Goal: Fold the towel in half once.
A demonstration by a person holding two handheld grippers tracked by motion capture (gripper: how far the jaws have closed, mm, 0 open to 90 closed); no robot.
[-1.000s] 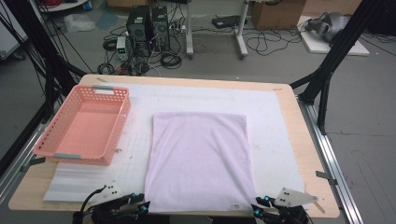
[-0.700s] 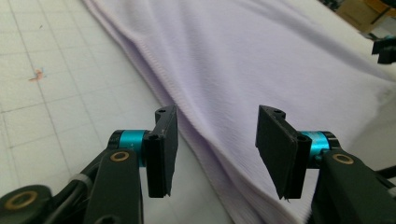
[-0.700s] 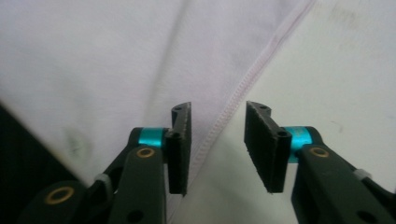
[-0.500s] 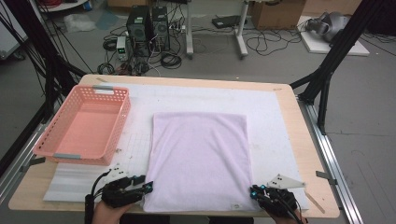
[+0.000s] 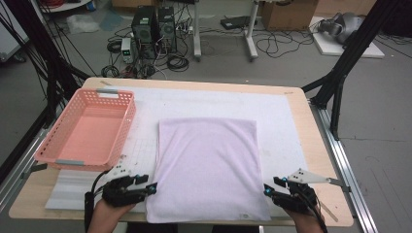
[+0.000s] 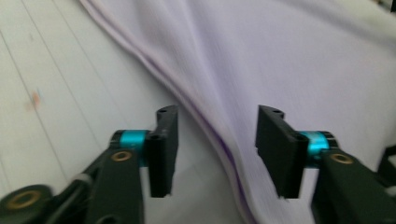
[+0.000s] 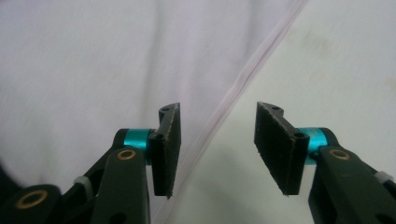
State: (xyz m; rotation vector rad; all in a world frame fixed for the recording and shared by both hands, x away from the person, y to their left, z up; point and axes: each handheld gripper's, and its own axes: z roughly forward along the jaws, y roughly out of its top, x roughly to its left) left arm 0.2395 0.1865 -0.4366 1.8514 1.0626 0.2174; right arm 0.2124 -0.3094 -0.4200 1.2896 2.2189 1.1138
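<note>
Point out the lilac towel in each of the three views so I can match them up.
High view: the lilac towel lies flat at the table's middle, right of the pink basket.
Left gripper view: it covers the upper right, its hem running between the open jaws.
Right gripper view: it covers the left and top, hem slanting between the open jaws.
Shared landmark: the white mat beneath it.

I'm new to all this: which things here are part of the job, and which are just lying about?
In the job:
- towel, flat on the table
- left claw, open at the towel's edge
- right claw, open at the opposite edge

Lying about:
- basket, pink
- mat, white, under the towel
- computers on the floor
</note>
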